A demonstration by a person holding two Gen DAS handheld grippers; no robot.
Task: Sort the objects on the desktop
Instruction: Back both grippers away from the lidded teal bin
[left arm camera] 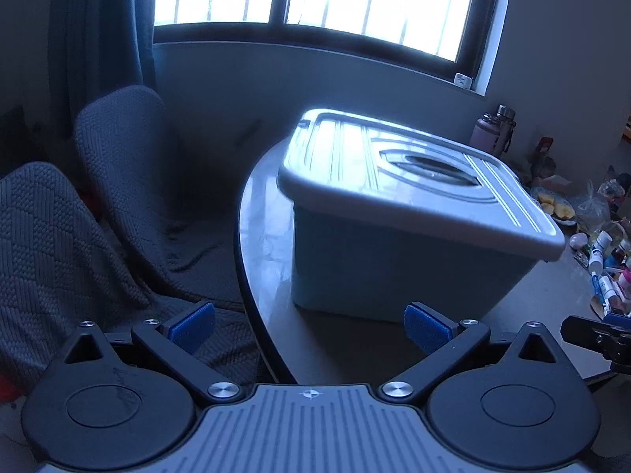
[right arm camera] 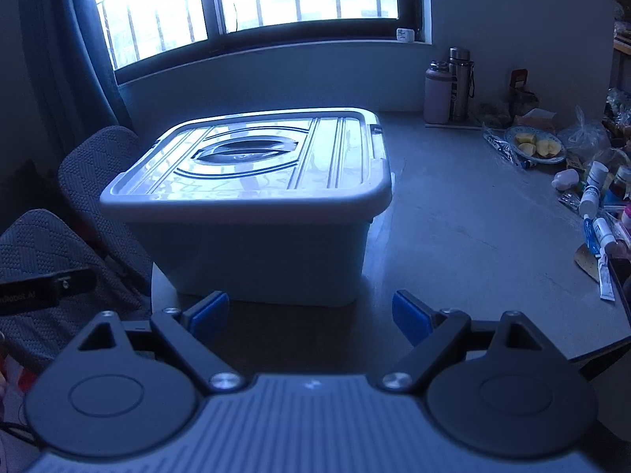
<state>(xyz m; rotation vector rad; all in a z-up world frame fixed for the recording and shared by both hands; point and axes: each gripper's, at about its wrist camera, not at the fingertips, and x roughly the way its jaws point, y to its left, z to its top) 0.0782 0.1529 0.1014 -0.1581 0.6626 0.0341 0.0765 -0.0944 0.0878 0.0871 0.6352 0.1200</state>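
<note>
Left wrist view: the left claw (left arm camera: 309, 325) stands wide apart with nothing between its blue pads (left arm camera: 193, 325), poised over the near rim of the surface (left arm camera: 268, 213). Straight ahead of it and slightly to its right sits the storage box (left arm camera: 394, 264), a pale bin resting on the surface with its grey lid (left arm camera: 414, 181) closed and a recessed handle in the top. Left of the claw, off the surface, stand two chairs (left arm camera: 130, 181) draped in knitted covers. Far to its right lies the clutter of small bottles and tubes (left arm camera: 603, 260).

In the right wrist view the right claw (right arm camera: 309, 315) is likewise spread wide and grips nothing, with the box just ahead of its pads and apart from them. To its right, well apart, are the bottles and tubes, a plate of cut fruit (right arm camera: 536, 146), and further back two flasks (right arm camera: 447, 86) by the wall under the window (right arm camera: 244, 0).
</note>
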